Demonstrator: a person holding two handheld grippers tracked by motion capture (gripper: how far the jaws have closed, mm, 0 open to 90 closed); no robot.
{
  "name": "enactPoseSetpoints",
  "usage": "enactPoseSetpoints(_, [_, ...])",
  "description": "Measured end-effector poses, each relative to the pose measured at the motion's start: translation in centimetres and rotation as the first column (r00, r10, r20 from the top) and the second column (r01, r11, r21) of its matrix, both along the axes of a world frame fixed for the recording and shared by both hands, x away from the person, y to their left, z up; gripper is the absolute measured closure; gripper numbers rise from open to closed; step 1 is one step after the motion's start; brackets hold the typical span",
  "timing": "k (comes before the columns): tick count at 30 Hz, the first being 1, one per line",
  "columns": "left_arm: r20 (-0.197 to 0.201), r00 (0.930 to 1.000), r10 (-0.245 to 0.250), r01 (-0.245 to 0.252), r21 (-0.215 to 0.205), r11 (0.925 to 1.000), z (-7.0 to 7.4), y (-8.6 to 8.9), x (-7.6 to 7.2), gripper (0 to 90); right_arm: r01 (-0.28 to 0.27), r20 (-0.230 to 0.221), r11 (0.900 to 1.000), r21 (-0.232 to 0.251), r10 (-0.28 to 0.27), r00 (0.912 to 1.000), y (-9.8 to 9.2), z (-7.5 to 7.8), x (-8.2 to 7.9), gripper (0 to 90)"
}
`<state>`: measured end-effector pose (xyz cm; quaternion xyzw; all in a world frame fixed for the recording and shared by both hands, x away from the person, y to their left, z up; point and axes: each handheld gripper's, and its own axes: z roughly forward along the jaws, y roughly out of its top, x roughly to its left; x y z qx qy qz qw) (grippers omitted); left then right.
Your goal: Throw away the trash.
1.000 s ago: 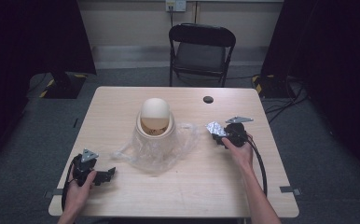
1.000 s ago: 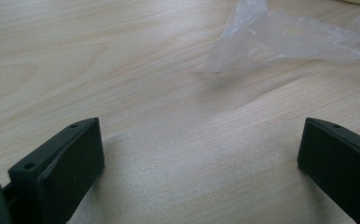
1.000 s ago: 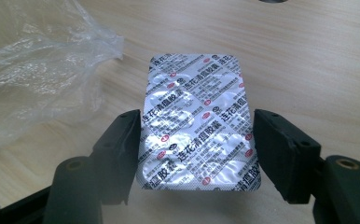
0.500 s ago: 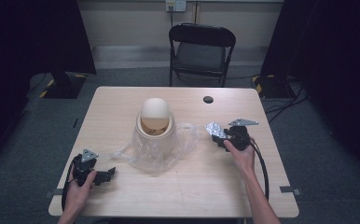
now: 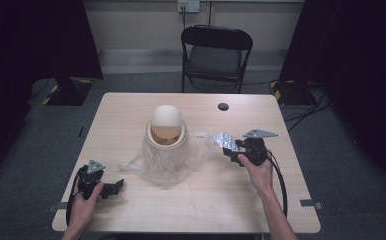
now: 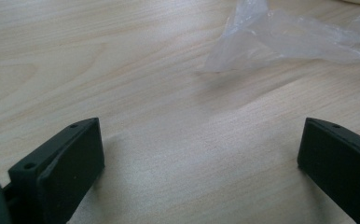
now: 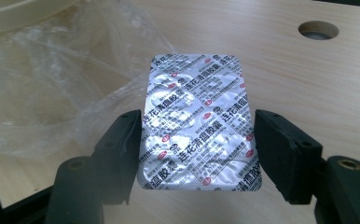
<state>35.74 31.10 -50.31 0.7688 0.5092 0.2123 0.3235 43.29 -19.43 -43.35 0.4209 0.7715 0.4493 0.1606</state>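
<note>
right gripper (image 7: 197, 140) pinching a foil blister pack (image 7: 199, 121) by its long edges, beside the plastic bag (image 5: 168, 157) (left gripper (image 6: 197, 163) spread wide over the table (image 6: 122, 70)).

A silver foil blister pack (image 7: 199, 122) printed with red-and-black text, gripped by its long edges above the table.

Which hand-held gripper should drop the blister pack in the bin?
Right. The right hand-held gripper already clamps the blister pack beside the bin; the left is open and farther away.

Recording studio, black curtains (image 5: 36, 45), lone folding chair (image 5: 216, 55), bare table (image 5: 191, 210)
</note>
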Motion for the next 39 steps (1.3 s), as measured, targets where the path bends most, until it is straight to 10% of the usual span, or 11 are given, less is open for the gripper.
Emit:
enactPoseSetpoints(23, [0.0, 1.0, 0.0, 0.0, 0.0, 1.0, 0.0, 0.0, 0.0, 0.0, -0.129, 0.05, 0.992, 0.016, 0.128, 0.9905, 4.2, 3.8, -3.4, 34.2])
enactPoseSetpoints(39, [0.0, 1.0, 0.0, 0.0, 0.0, 1.0, 0.0, 0.0, 0.0, 0.0, -0.272, 0.069, 0.962, 0.019, 0.27, 0.9603, 9.0, 6.2, -4.4, 34.2])
